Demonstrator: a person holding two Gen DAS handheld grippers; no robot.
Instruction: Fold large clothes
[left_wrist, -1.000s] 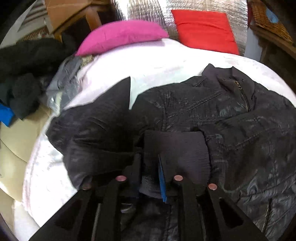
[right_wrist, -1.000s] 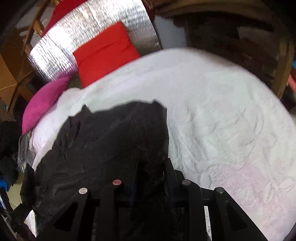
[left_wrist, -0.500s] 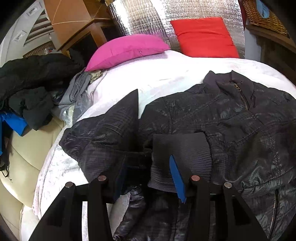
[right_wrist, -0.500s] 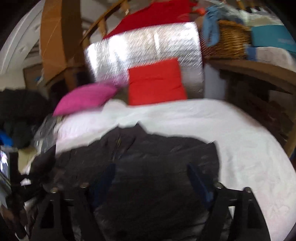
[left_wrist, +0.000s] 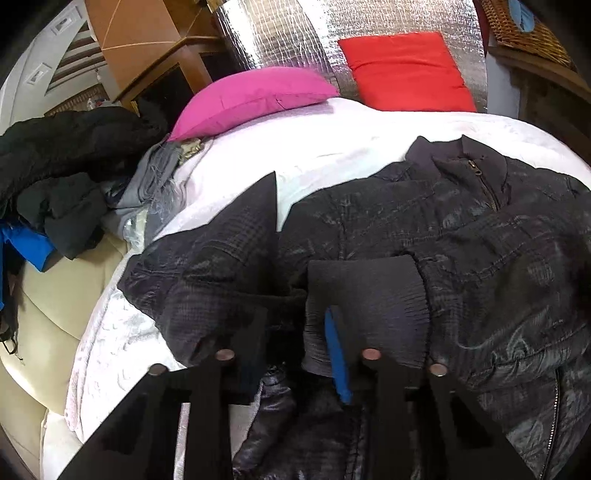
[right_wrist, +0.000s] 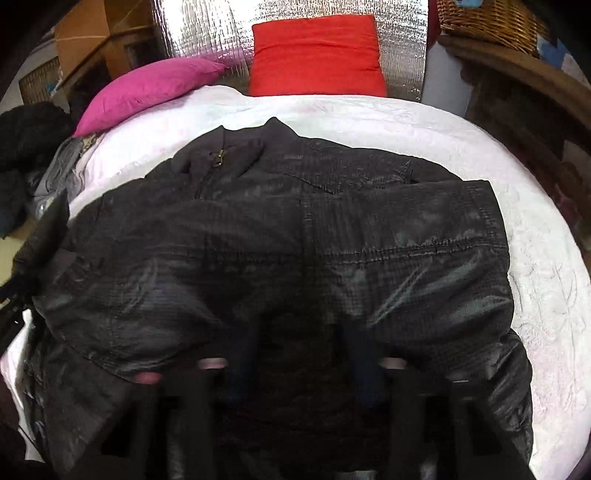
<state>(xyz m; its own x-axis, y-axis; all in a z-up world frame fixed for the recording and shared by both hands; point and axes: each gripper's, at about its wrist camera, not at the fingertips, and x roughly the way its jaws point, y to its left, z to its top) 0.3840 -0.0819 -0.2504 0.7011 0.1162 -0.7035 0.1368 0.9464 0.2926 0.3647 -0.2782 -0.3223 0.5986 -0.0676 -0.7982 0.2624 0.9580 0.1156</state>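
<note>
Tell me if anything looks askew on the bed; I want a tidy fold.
The black jacket lies collar-up on the white bedspread, but its folded-in sleeve is bunched: the ribbed cuff sits crooked across the front, and the sleeve's fold peaks unevenly toward the pink pillow. Loose clothes are heaped beside the bed.

A: What do the left tongs (left_wrist: 299, 354) look like?
B: Black angular frames, four round pinkish metal studs across the front, a bright blue pad lining one finger (left_wrist: 337, 363).
A: And the right tongs (right_wrist: 303, 363)?
B: Same black frame, pinkish studs, dark bluish fingers, blurred.
</note>
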